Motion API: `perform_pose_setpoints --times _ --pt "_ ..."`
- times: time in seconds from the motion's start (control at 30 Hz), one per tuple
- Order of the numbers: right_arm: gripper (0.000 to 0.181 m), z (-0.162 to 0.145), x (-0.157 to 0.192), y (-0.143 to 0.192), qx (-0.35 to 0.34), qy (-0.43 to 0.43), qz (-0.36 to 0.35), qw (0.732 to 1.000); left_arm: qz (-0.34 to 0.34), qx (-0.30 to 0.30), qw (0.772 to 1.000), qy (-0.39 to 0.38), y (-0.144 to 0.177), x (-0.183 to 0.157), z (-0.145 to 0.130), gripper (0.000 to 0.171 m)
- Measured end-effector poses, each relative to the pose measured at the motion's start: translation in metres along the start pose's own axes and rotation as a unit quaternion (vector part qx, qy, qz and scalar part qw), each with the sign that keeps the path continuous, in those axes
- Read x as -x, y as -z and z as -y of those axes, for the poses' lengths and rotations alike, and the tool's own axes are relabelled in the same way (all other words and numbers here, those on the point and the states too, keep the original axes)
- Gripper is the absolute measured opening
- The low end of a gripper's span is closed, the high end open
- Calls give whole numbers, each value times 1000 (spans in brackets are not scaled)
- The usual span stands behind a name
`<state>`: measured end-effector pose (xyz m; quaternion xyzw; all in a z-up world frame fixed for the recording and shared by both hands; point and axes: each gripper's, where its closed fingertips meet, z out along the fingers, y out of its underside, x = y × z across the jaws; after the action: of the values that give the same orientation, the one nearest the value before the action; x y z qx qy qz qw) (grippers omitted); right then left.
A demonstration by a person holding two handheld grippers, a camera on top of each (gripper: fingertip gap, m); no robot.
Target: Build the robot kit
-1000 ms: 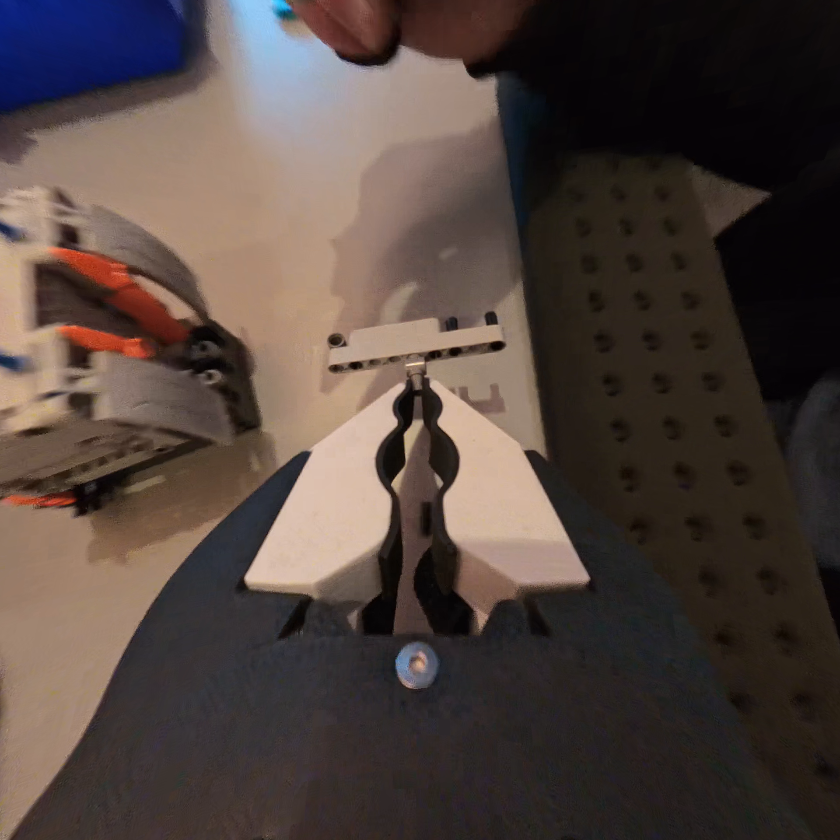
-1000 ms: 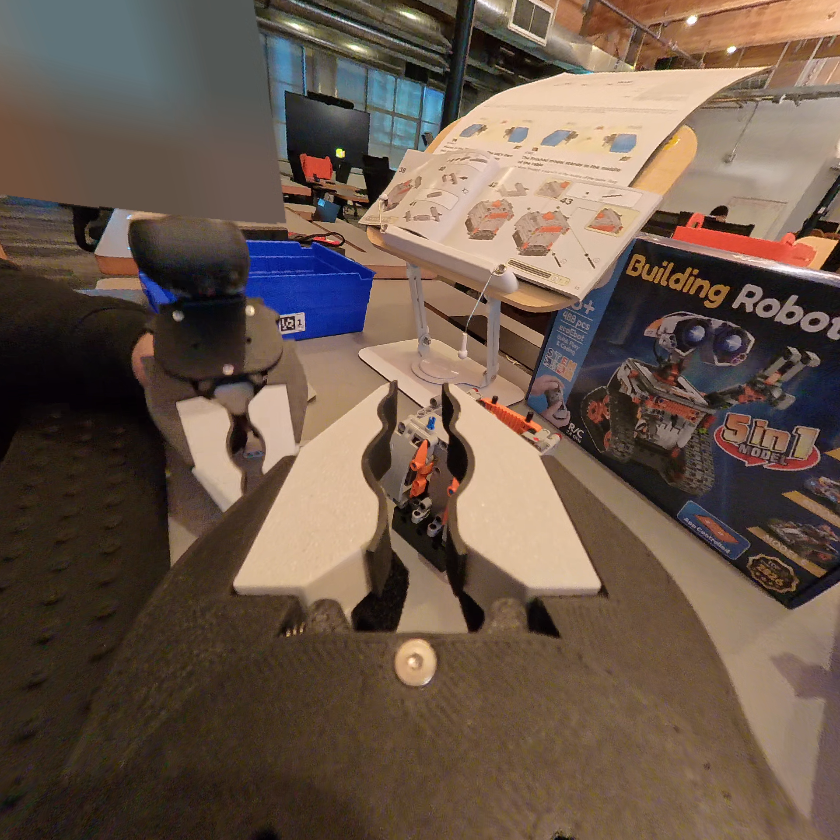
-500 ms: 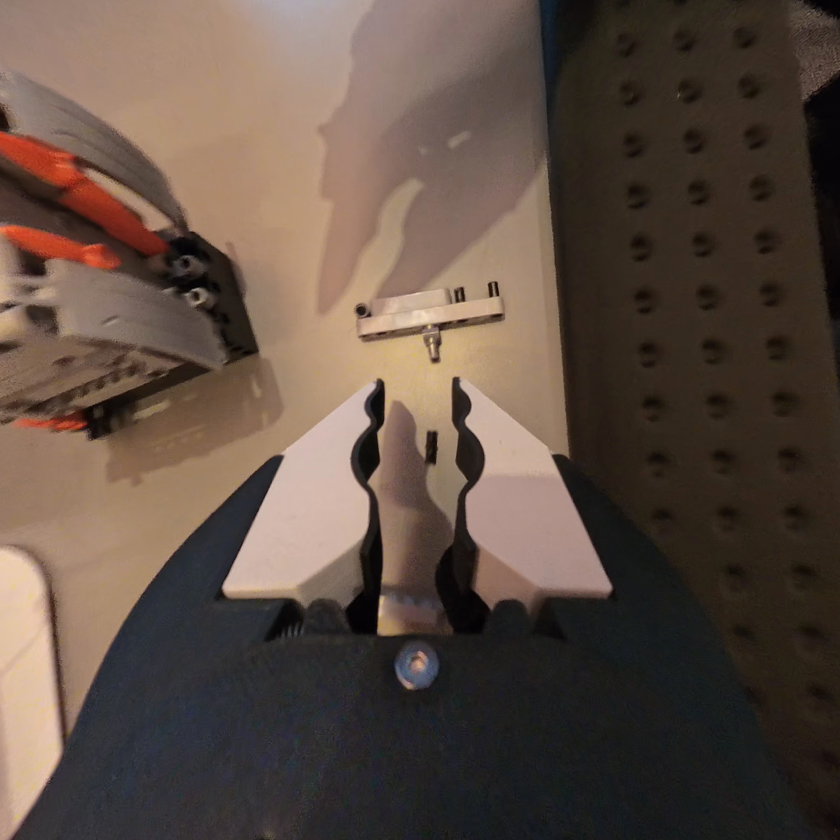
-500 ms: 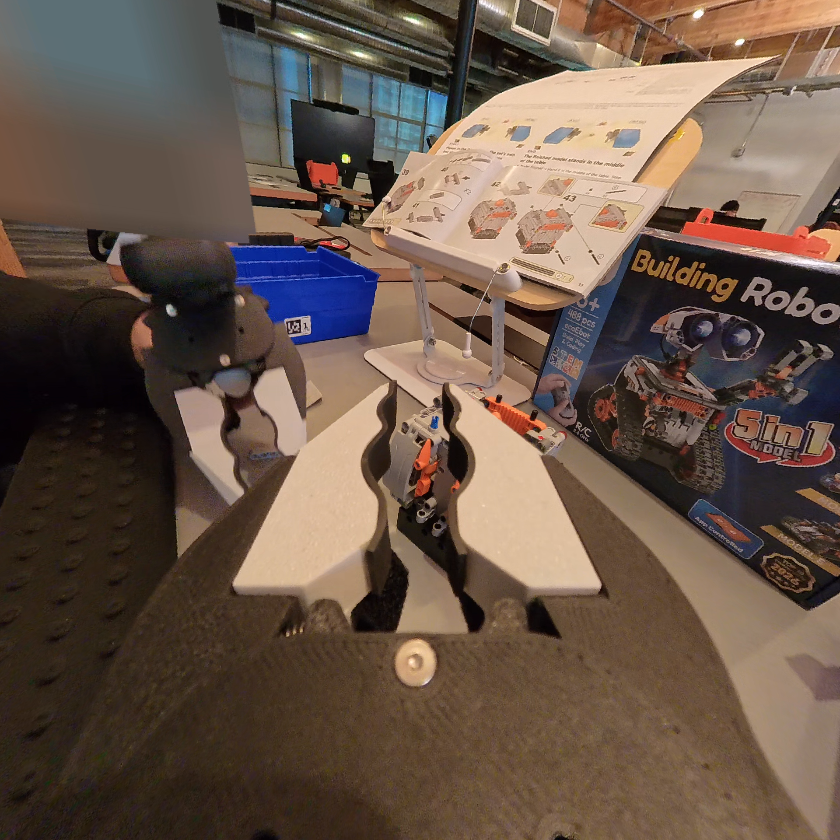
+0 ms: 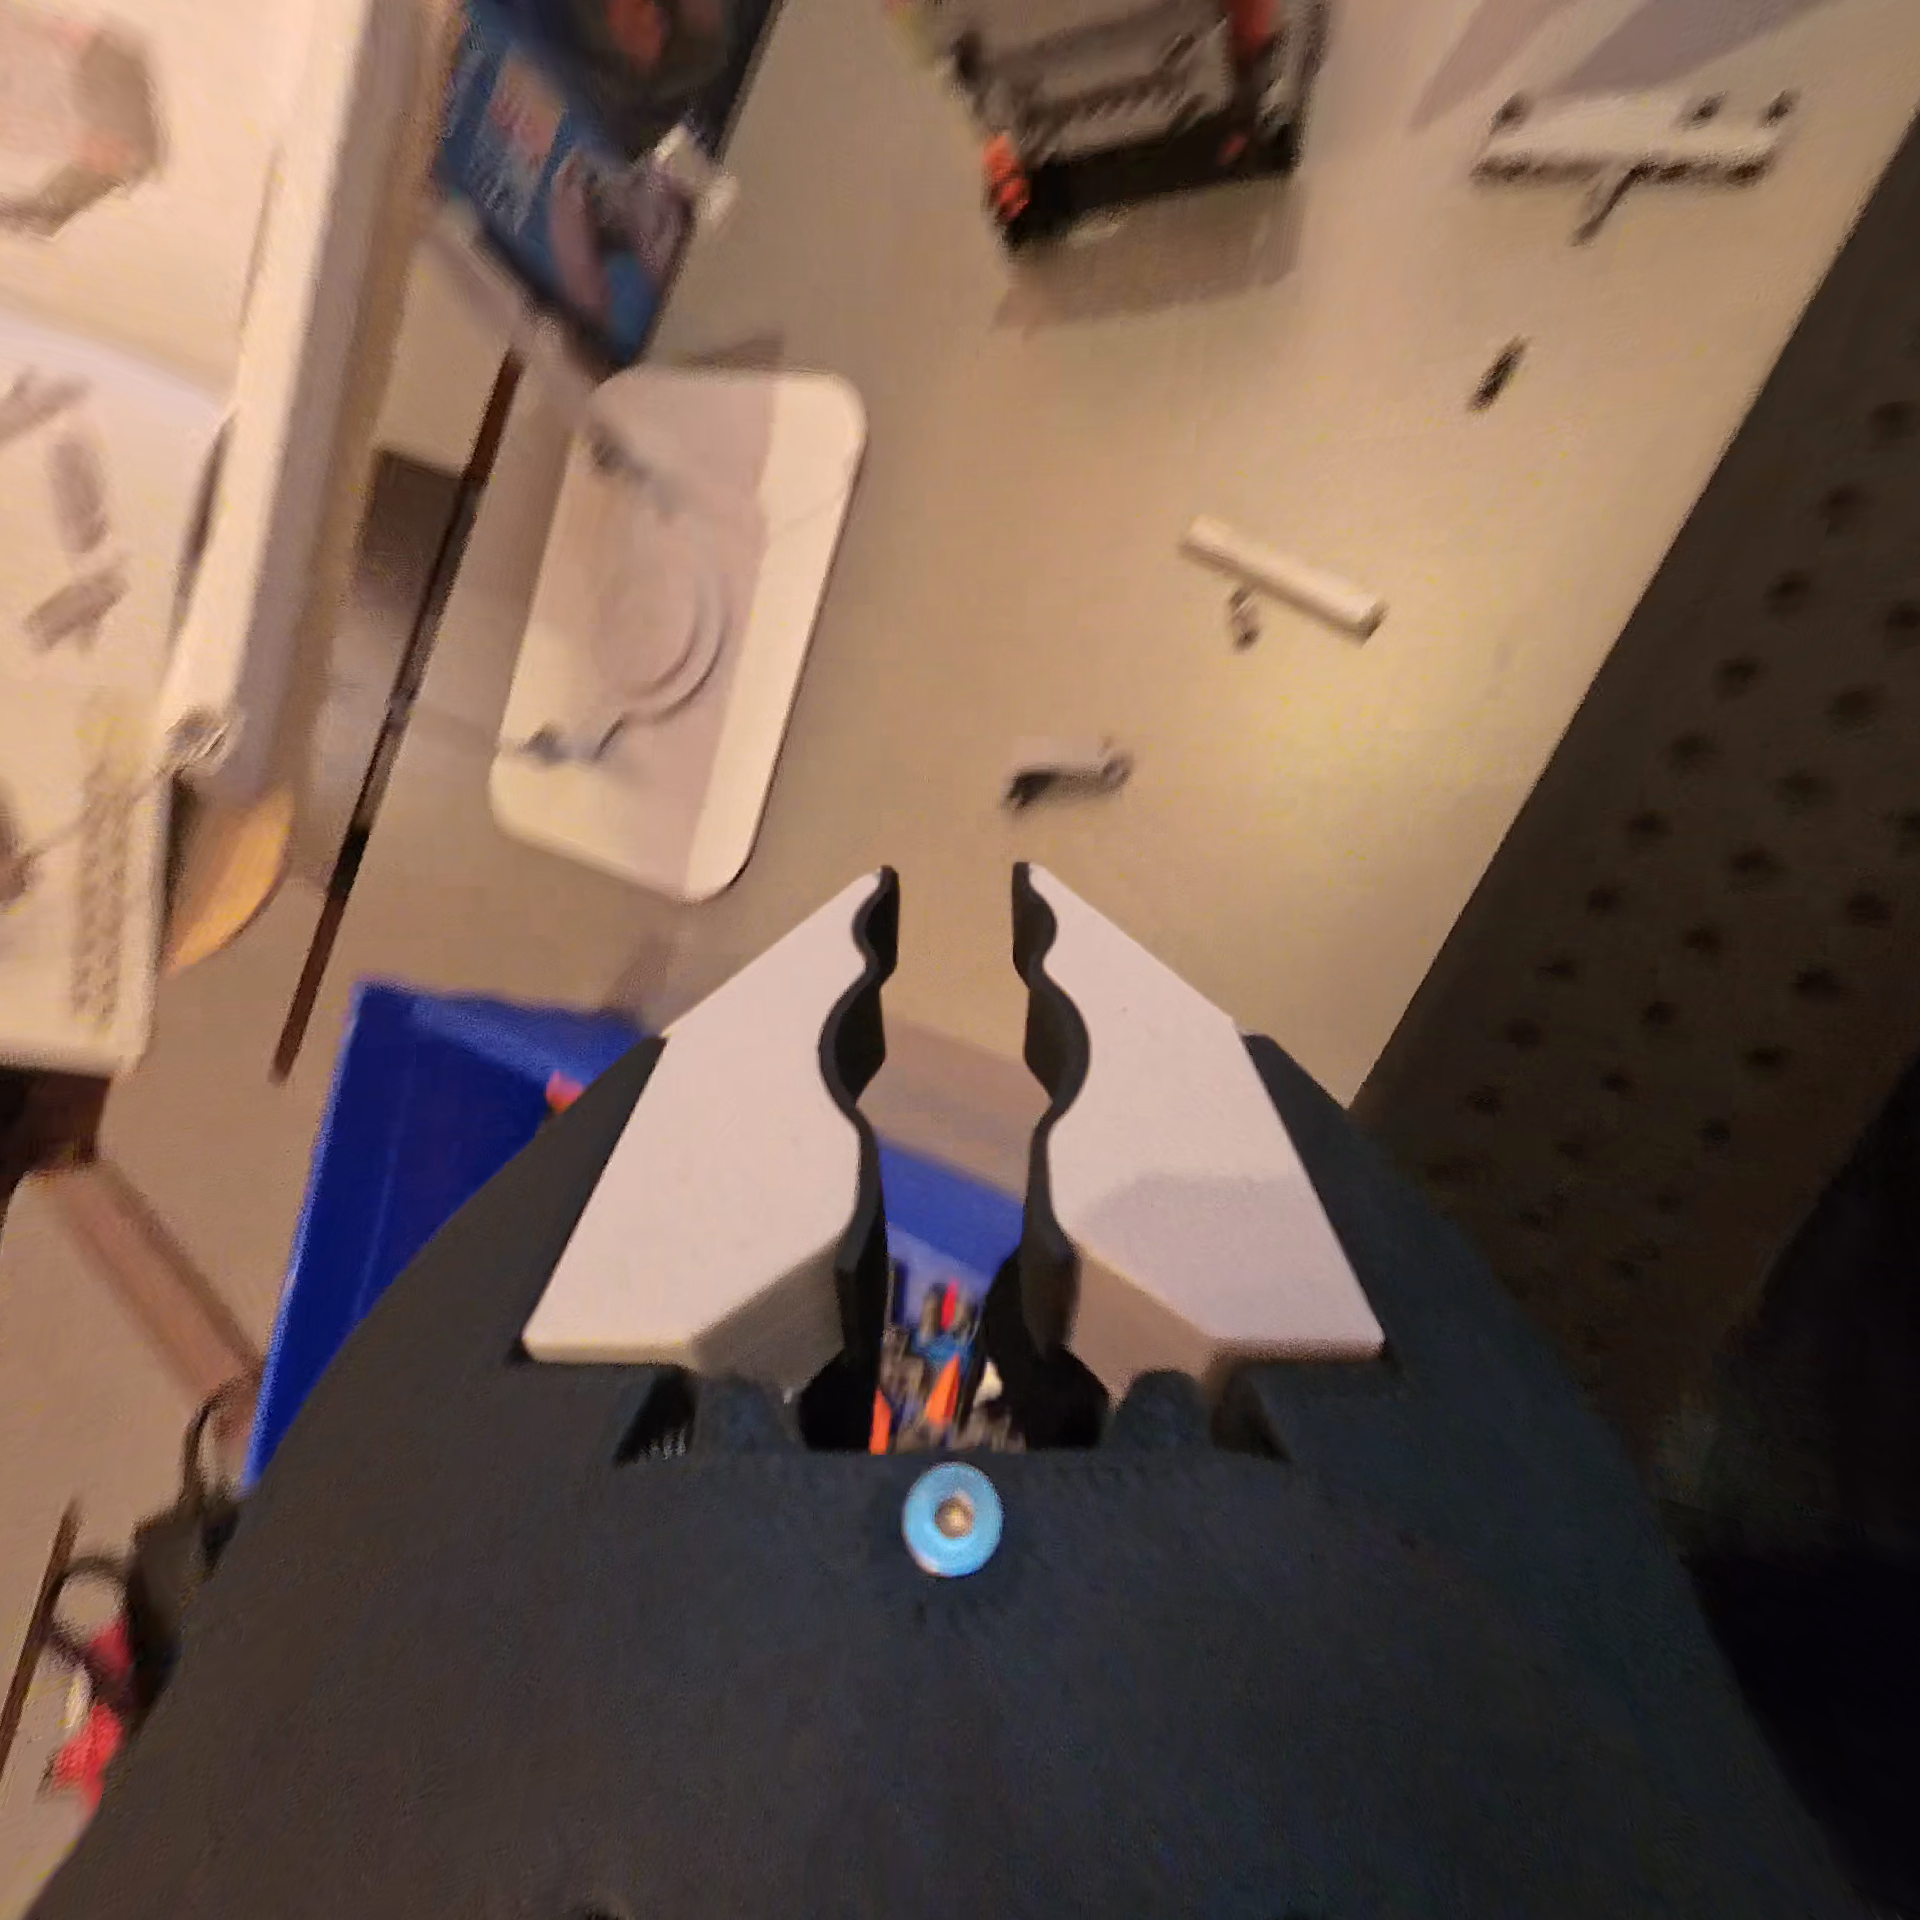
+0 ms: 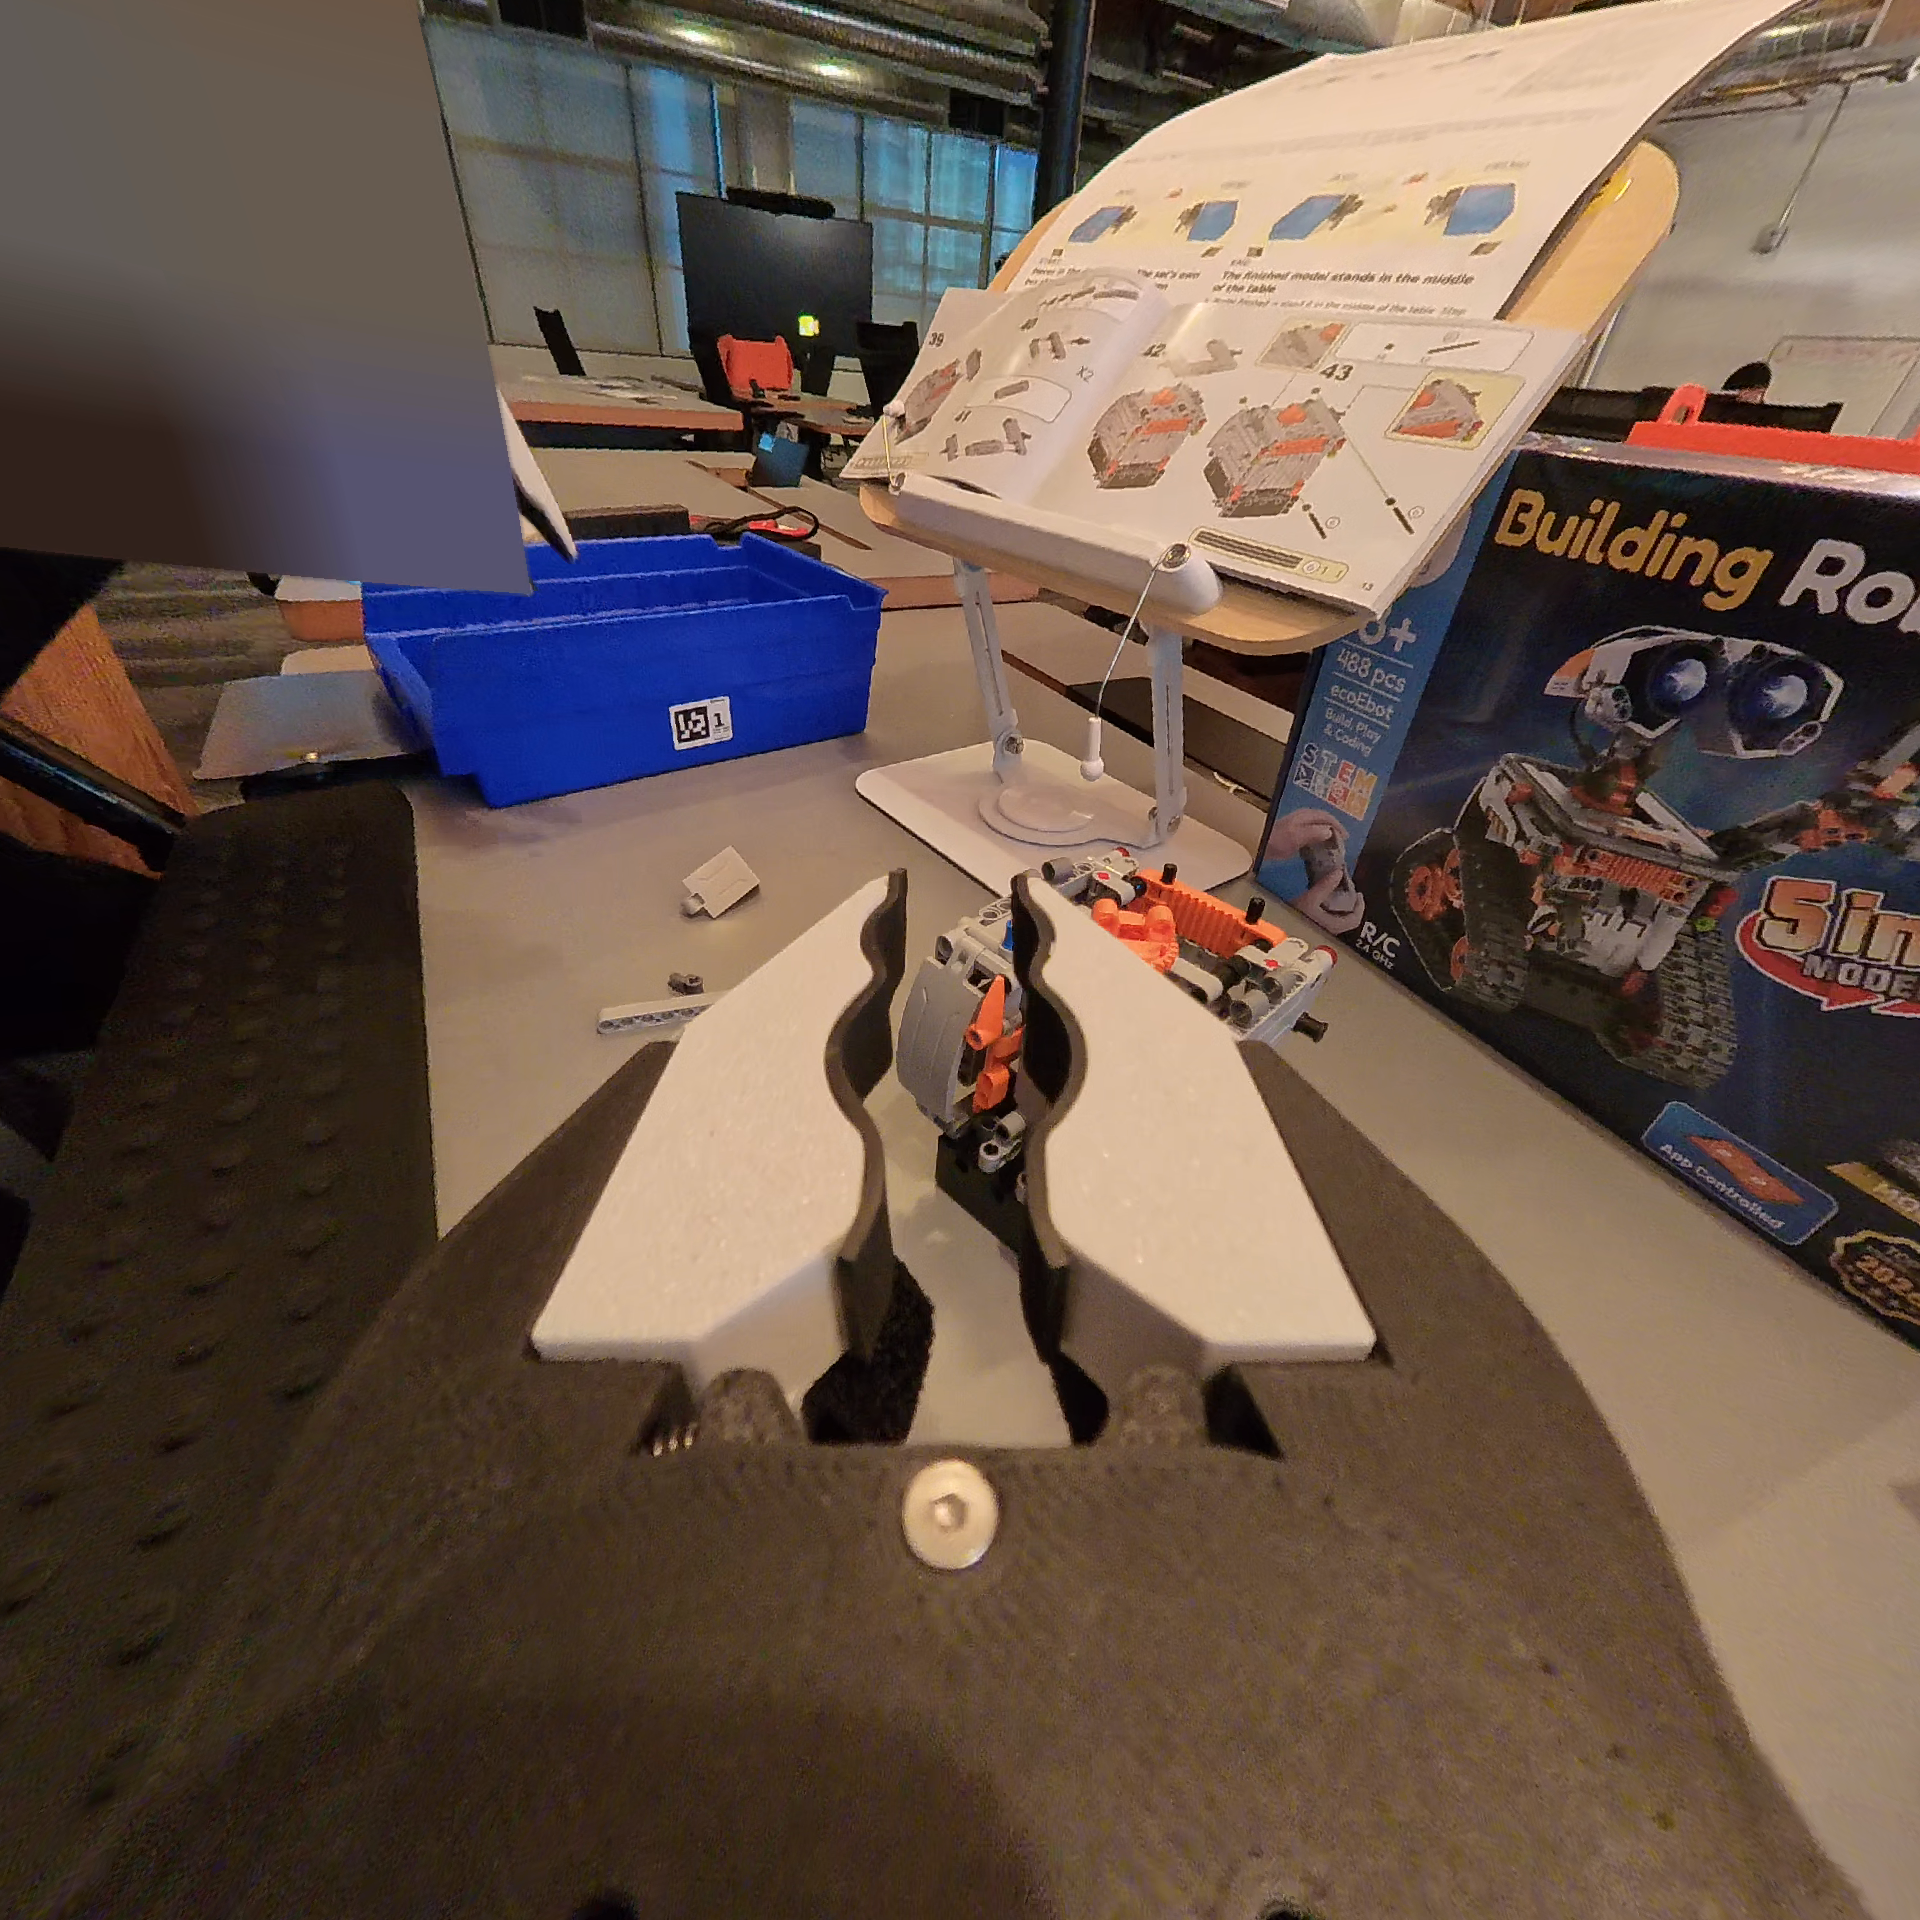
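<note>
Left gripper: the left gripper (image 5: 953, 883) is held high above the table (image 5: 1039, 644) and looks down on it; its two fingers stand apart with a narrow gap and hold nothing. The picture from this side is blurred.
Under the left gripper: a blue bin (image 5: 416, 1143) lies below the fingers, and through the gap near their base small orange and blue parts show inside it.
Ahead of the left gripper: the white base plate of the book stand (image 5: 675, 634) is to the left, a pale flat beam (image 5: 1283, 577) with a small pin lies to the right, and a small grey piece (image 5: 1065, 774) lies between the beam and the fingertips, apart from both.
Right gripper: the right gripper (image 6: 958, 894) is low over the table (image 6: 551, 935), fingers apart with a narrow gap, nothing between them.
Nearest to the right gripper: a partly built model (image 6: 966, 1049) of grey, orange and black bricks stands on the table just beyond the fingertips and shows through the gap; I cannot tell if the fingers touch it.
Left of the model: a light grey beam (image 6: 649, 1013), a small dark pin (image 6: 686, 980) and a pale angular piece (image 6: 722, 881) lie loose on the table, near each other.
Far side: a blue bin (image 6: 623, 665) stands far left, and a book stand (image 6: 1081, 769) holds an open instruction booklet (image 6: 1195, 416).
Right side: a dark printed box (image 6: 1621, 831) with a picture of a robot stands just beside the stand.
Left edge: a dark dotted mat (image 6: 208, 1039) covers the near left of the table.
</note>
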<state>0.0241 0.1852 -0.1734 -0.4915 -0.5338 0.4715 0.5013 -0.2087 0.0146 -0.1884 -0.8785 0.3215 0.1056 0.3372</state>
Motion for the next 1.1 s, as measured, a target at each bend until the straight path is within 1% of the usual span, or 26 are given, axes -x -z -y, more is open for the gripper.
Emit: perform_pose_setpoints --times 0.1,0.13,0.17,0.23,0.3,0.37,0.5,0.63,0.67,0.73,0.8,0.9,0.97,1.03,1.1 --pt "17 -5 0 -1 8 -7 4 1000 38 26 998 36 38 30 -38 19" --pt "17 -8 0 -2 13 -9 5 1000 63 44 996 49 51 43 -54 18" --pt "17 -10 0 -3 17 -10 7 1000 73 63 993 64 60 52 -72 18" --pt "17 -15 0 -6 24 -15 12 1000 53 95 988 111 69 57 -107 18" --pt "17 -20 -1 -8 33 -18 15 999 45 127 979 151 70 64 -143 17" --pt "17 -26 -3 -10 42 -26 14 999 37 136 975 169 65 67 -164 18" --pt "18 -38 -8 -13 57 -45 16 997 32 136 973 182 52 74 -179 18" --pt "19 -48 -12 -14 69 -58 15 996 24 153 969 194 37 81 -194 24" --pt "20 -50 -13 -14 69 -62 15 996 18 150 968 200 31 83 -193 25" --pt "21 -53 -16 -14 72 -69 15 995 31 155 965 209 21 93 -195 28" --pt "21 -56 -20 -14 77 -76 10 994 21 150 962 227 9 98 -193 28" --pt "21 -60 -22 -13 81 -81 6 993 17 172 956 236 -5 103 -203 25" --pt "21 -62 -24 -13 82 -87 5 993 36 184 951 246 -8 114 -209 21" --pt "21 -65 -26 -13 87 -93 4 992 26 178 949 260 -12 117 -209 22" --pt "22 -68 -27 -13 90 -96 3 991 19 185 945 268 -16 121 -213 24"
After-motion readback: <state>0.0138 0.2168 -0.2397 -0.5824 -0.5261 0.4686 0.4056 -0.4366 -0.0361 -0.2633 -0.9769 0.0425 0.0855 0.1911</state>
